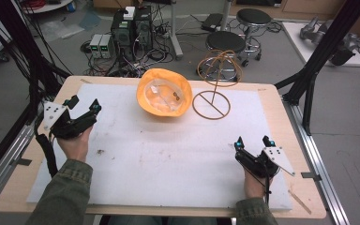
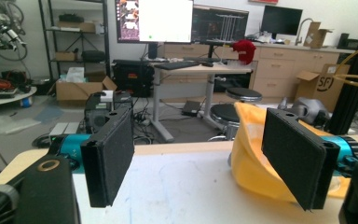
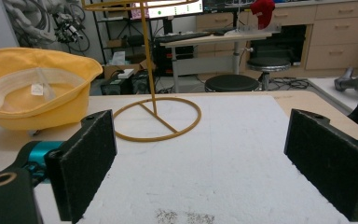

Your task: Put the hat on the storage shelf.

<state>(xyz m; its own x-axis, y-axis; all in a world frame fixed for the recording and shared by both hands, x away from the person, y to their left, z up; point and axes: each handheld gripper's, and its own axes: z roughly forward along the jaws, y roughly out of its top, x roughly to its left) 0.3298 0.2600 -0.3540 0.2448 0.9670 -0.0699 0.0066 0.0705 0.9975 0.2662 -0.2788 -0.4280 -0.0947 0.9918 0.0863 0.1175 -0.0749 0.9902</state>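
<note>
Yellow hat (image 1: 164, 92) sits upside down, far middle of bench (image 1: 37, 187), just left of wire stand (image 1: 212, 84). Left hand-held gripper (image 1: 85, 104) wide open, empty; right hand-held gripper (image 1: 253, 141) same, near right. Risks, imo: floppy brim slips from pinch, stand tips if hat snags ring.

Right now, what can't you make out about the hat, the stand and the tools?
- Yellow hat: the small label inside is too small to read in the high view; in the left gripper view the left tool has a pad covering part of it.
- Wire stand: its top ring is cut off by the upper edge in the right gripper view.
- Right tool: both pads run past the bottom edge in its own view.
</note>
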